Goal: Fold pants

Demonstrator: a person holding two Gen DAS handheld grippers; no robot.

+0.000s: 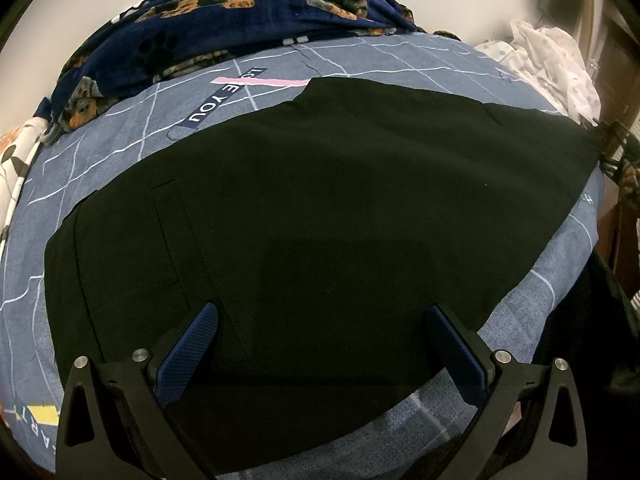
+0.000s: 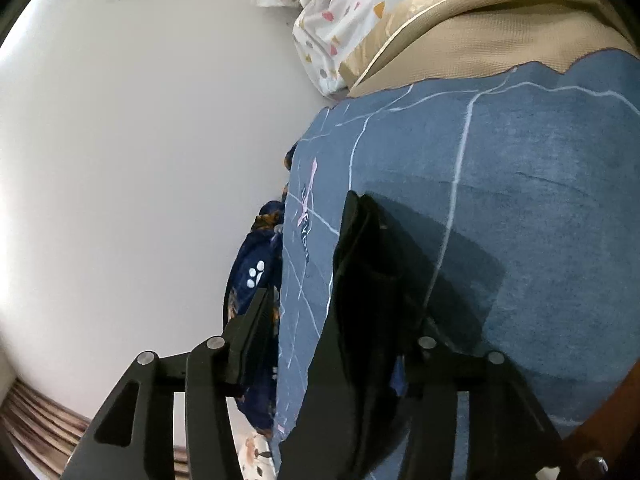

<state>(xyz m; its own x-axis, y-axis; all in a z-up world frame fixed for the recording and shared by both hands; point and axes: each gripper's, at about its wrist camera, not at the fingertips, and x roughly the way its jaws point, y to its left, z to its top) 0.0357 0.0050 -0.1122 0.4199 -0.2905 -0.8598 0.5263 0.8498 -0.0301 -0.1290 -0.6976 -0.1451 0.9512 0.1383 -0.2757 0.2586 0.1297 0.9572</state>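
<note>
While the black pants (image 1: 320, 208) lie flat on the blue bedsheet (image 1: 120, 128), their long axis runs crosswise in front of the left gripper (image 1: 320, 332), from the pocket end on its left side to the far end on its right. This gripper hovers over the near edge of the cloth with its jaws spread wide; the blue pads (image 1: 192, 344) stand apart and press on nothing, and the fabric passes below them.

The right gripper (image 2: 332, 320) is at the far right end of the pants (image 2: 372, 280), and it is clearly the nearer one to that end (in the left view it shows only as a small dark shape at the cloth's corner). Here the cloth edge stands up between its jaws, close to the right-hand finger. The jaws are partly spread, and I cannot tell if they truly pinch the cloth.

I judge that the coming move is to carry this right end across, along the long axis, toward the pocket end.
</note>
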